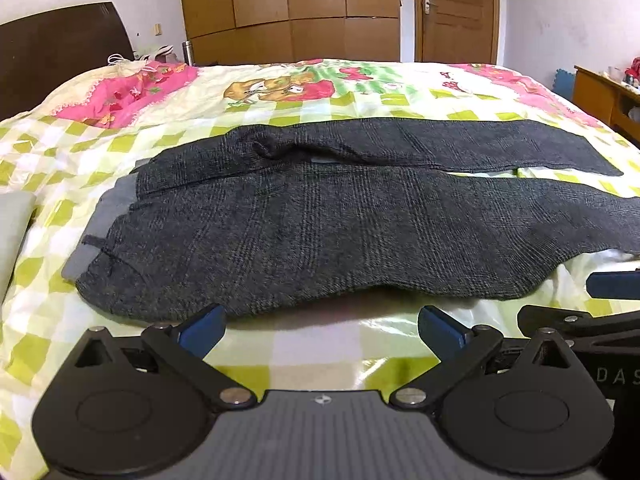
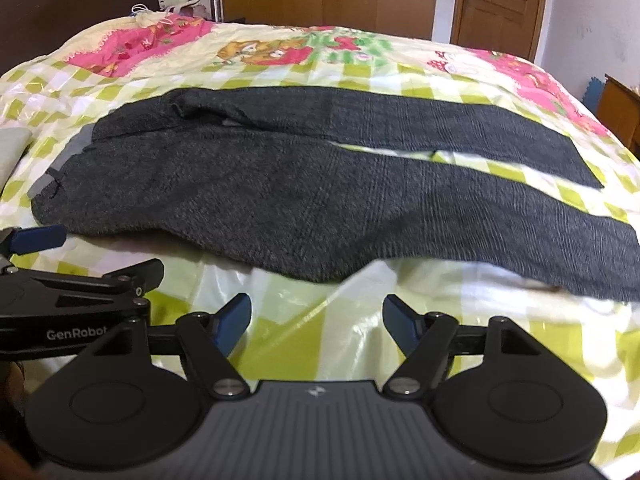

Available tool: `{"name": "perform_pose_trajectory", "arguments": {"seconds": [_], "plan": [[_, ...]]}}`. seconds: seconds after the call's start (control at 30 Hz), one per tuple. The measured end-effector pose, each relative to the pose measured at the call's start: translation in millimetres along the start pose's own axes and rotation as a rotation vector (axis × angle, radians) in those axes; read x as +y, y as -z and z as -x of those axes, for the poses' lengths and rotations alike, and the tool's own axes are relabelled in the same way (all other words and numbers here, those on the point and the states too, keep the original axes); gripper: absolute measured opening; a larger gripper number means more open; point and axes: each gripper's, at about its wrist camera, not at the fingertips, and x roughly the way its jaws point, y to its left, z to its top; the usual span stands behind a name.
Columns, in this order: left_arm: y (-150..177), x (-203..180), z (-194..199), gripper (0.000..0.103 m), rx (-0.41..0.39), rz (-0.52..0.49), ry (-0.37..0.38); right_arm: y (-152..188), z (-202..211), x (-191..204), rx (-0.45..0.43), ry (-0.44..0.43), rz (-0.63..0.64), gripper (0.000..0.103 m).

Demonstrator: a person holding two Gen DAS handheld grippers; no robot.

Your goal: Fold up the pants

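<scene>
Grey checked wool-like cloth: the pants (image 1: 320,216) lie spread flat across the bed (image 1: 304,344), waistband to my left, both legs running off to the right with a narrow strip of bedcover showing between them. The near leg's edge sits just beyond both tools.

Left gripper (image 1: 320,330): fingers apart, holding nothing, hovering over the glossy green-and-white check cover just short of the near hem, roughly below the seat. Right gripper (image 2: 316,326): fingers likewise apart and empty, near the long edge of the near leg. Each tool shows at the edge of the other's view, so they sit side by side.

Judgement: first step is the lengthwise fold, near leg over far leg. To do it well I want one pinch by the waistband corner (image 1: 86,276) and one far down the near leg, so I should spread the tools before closing. Take only the pants, not the slippery cover beneath. Lift both ends level and lay outer seams together.

Beyond the bed: wooden wardrobe (image 1: 288,8), door (image 1: 456,12), dark headboard (image 1: 60,52).
</scene>
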Motion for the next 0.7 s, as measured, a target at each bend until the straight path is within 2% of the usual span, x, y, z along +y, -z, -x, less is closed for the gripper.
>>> {"name": "perform_pose_trajectory", "arguments": {"seconds": [0.1, 0.23, 0.4, 0.53, 0.67, 0.7], "plan": [[-10, 19, 0, 0.103, -0.024, -0.007, -0.008, -7, -3, 4, 0.002, -0.016, 0.002, 0.073], [-22, 66, -4, 0.103, -0.064, -0.009, -0.132, -24, -10, 21, -0.021, -0.051, 0.049, 0.073], [-24, 144, -21, 0.103, -0.024, 0.041, -0.22, -46, -30, 61, -0.047, -0.129, 0.186, 0.074], [-22, 192, -42, 0.103, 0.008, 0.045, -0.237, -60, -52, 108, -0.043, -0.229, 0.316, 0.074], [-18, 213, -69, 0.103, 0.056, -0.002, -0.218, -61, -66, 154, -0.061, -0.309, 0.457, 0.074], [-16, 216, -75, 0.099, 0.07, -0.009, -0.198, -60, -69, 163, -0.064, -0.323, 0.491, 0.074]]}}
